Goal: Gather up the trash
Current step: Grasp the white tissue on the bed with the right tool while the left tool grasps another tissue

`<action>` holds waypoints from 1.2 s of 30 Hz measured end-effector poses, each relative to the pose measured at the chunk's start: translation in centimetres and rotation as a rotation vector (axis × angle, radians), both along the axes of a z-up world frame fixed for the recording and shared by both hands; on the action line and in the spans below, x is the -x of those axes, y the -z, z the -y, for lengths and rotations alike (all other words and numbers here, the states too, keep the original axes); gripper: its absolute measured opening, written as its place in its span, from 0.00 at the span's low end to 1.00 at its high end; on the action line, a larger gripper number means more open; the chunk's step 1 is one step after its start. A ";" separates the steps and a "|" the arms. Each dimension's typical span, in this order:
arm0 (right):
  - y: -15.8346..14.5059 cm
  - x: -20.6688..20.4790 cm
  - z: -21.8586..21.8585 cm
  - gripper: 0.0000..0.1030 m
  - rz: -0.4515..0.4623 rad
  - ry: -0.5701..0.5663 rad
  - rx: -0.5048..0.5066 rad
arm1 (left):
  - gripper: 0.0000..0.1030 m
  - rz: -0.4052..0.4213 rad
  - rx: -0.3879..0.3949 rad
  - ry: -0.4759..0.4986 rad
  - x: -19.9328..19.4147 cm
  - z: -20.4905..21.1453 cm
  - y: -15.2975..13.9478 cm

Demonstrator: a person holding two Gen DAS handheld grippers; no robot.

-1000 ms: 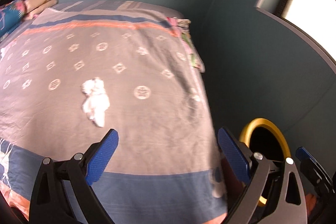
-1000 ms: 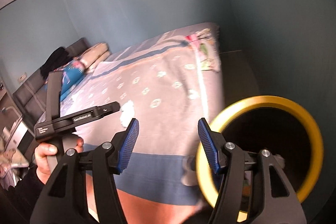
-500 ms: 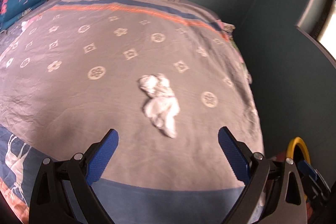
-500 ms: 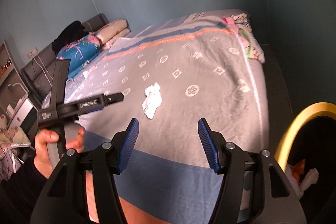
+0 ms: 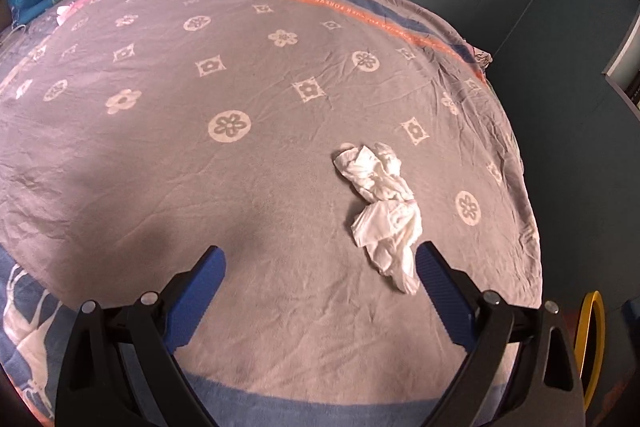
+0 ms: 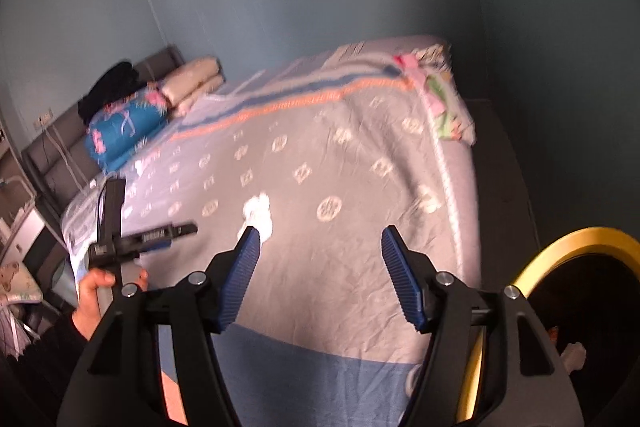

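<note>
The left gripper (image 5: 318,269) has its jaws wide to fit around the crumpled tissue (image 5: 382,211), which lies on the bed (image 5: 240,187) at 2 o'clock. The right gripper (image 6: 320,269), jaws wide too, waits by the yellow-rimmed bin (image 6: 560,251).

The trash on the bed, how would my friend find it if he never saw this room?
Look at the big bed with the grey blanket patterned with pale flowers. Near its foot, towards the side by the blue wall, lies a crumpled white tissue. It is the only plain white, wrinkly lump on the flat blanket.
</note>
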State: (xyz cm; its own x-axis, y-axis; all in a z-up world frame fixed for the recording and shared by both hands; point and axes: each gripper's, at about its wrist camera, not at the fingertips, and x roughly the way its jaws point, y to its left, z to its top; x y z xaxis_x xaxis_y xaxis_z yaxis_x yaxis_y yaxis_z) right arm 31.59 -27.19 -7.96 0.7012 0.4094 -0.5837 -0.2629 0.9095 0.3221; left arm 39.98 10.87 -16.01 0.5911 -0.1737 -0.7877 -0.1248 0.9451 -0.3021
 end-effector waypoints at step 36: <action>14.6 -15.8 -18.4 0.18 -0.297 -0.131 0.075 | 0.12 -0.131 0.277 0.063 -11.4 2.4 6.7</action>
State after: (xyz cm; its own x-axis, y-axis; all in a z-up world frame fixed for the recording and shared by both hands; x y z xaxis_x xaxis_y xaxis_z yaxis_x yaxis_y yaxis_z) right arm 47.39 -8.74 -22.58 0.4398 0.4333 -0.7867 -0.2835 0.8981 0.3362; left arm 51.34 8.48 -22.66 0.4693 -0.4256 -0.7737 -0.1233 0.8360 -0.5347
